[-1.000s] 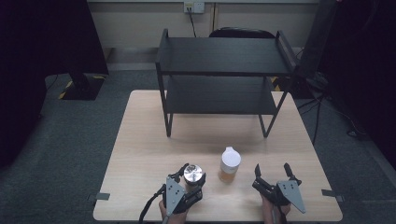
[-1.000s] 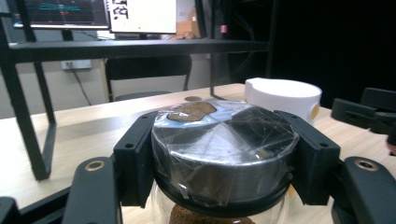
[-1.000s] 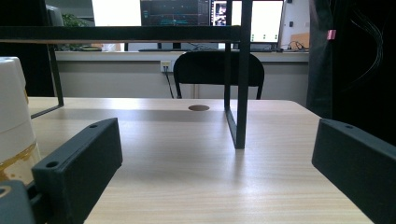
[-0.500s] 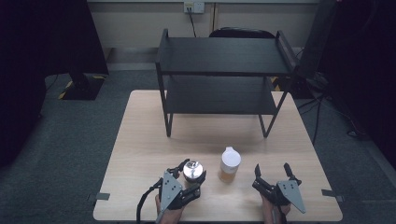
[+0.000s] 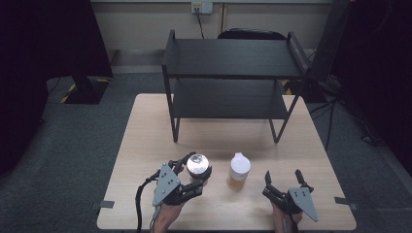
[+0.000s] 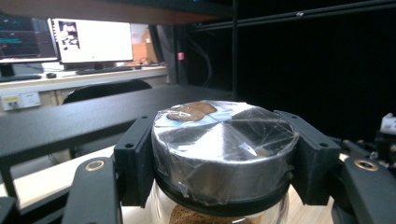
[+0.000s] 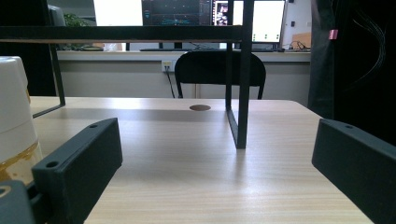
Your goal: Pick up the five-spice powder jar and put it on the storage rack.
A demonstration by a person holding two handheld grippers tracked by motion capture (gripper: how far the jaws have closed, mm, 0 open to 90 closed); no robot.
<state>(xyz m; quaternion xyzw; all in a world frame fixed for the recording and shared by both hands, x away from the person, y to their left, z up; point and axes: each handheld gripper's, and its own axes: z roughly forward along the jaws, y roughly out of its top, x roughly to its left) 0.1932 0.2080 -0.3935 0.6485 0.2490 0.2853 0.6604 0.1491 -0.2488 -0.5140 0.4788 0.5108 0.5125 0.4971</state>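
Observation:
A glass jar with a silver lid (image 5: 198, 165) (image 6: 224, 144) is held off the table near the front left, and my left gripper (image 5: 194, 174) (image 6: 224, 163) is shut on it just under the lid. Brown powder shows inside the glass. A bottle with a white cap (image 5: 239, 170) (image 7: 14, 116) and amber contents stands on the table between the two hands. My right gripper (image 5: 284, 181) (image 7: 215, 158) rests low at the front right, open, with nothing between its jaws.
A black two-tier shelf rack (image 5: 233, 73) stands on the far half of the wooden table (image 5: 145, 141); one leg (image 7: 240, 93) rises ahead of the right gripper. A chair (image 7: 219, 70) and monitors sit beyond the table.
My left gripper has lifted the silver-lidded jar and carried it slightly away from the front edge. The right gripper and the white-capped bottle have stayed where they were.

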